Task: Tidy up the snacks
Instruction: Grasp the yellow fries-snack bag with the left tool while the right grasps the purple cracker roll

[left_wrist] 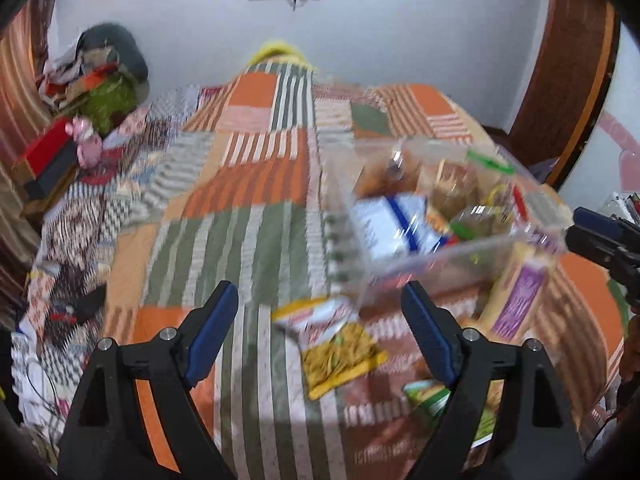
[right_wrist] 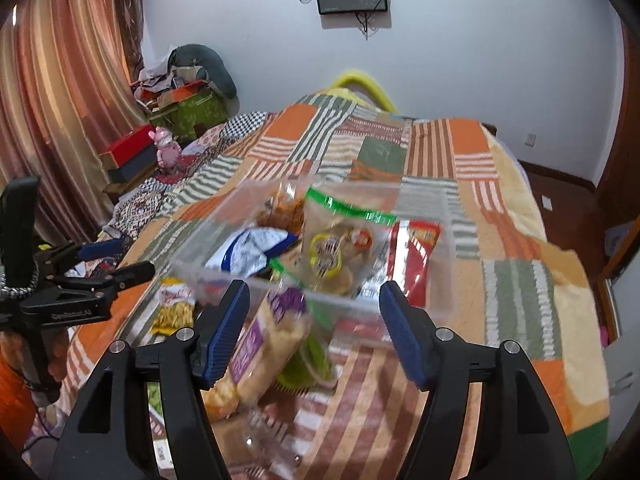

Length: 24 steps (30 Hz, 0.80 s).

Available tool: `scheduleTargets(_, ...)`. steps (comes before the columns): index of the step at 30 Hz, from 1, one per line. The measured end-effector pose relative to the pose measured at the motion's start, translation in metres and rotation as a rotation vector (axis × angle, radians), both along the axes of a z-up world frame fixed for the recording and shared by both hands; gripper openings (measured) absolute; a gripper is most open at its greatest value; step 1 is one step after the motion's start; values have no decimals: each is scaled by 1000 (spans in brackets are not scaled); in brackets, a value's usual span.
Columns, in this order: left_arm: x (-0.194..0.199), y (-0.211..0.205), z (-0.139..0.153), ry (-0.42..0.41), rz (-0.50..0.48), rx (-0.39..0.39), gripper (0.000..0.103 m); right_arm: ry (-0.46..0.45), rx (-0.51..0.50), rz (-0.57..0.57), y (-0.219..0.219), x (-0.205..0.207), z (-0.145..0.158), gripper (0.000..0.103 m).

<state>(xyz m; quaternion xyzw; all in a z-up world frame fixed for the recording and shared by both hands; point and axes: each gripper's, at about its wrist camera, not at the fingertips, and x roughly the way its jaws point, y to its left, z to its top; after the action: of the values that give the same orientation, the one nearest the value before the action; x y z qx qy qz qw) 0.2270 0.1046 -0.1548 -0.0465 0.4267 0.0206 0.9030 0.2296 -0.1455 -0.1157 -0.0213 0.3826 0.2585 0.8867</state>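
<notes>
**Bin partly filled, several packets still out on the bed**

We hold both tools above the patchwork bedspread [right_wrist: 500, 240], and neither one carries anything. Our left gripper [left_wrist: 320, 336] has its blue pads spread wide apart, with only the blanket and a yellow noodle packet [left_wrist: 340, 356] showing in the gap below. Our right gripper [right_wrist: 314, 332] also stands with its jaws apart; a purple-labelled snack bag [right_wrist: 264, 344] lies beneath and between them, but as far as we can tell the pads are not pressing on it.

The clear plastic bin [right_wrist: 448, 292] sits on the bed just ahead of both tools. We judge a good part of the sorting done: inside it we see a blue-and-white packet [right_wrist: 252, 252], a zip bag with a green seal [right_wrist: 340, 248], a red packet [right_wrist: 416, 256] against the right wall and an orange-brown snack bag [right_wrist: 284, 212] at the back.

What remains lies outside the bin, near its front wall: the purple-labelled bag, the yellow noodle packet to its left, and a green packet [left_wrist: 428, 396] close to us. The left view is blurred, so we cannot say whether more small items are left. We judge the task past halfway, with these loose packets still to go in.
</notes>
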Motion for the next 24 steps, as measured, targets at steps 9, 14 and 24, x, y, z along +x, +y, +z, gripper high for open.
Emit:
scheduleTargets(9, 5, -2, -56, 98, 7, -37, 83, 71, -10, 22, 15, 2, -27, 64)
scheduleTargets(14, 13, -6, -68, 113, -5, -44, 75, 92, 7, 34, 23, 4, -35, 63)
scheduleTargets(24, 13, -5, -73, 111, -1, -81, 51, 85, 27, 63, 27, -2, -34, 32)
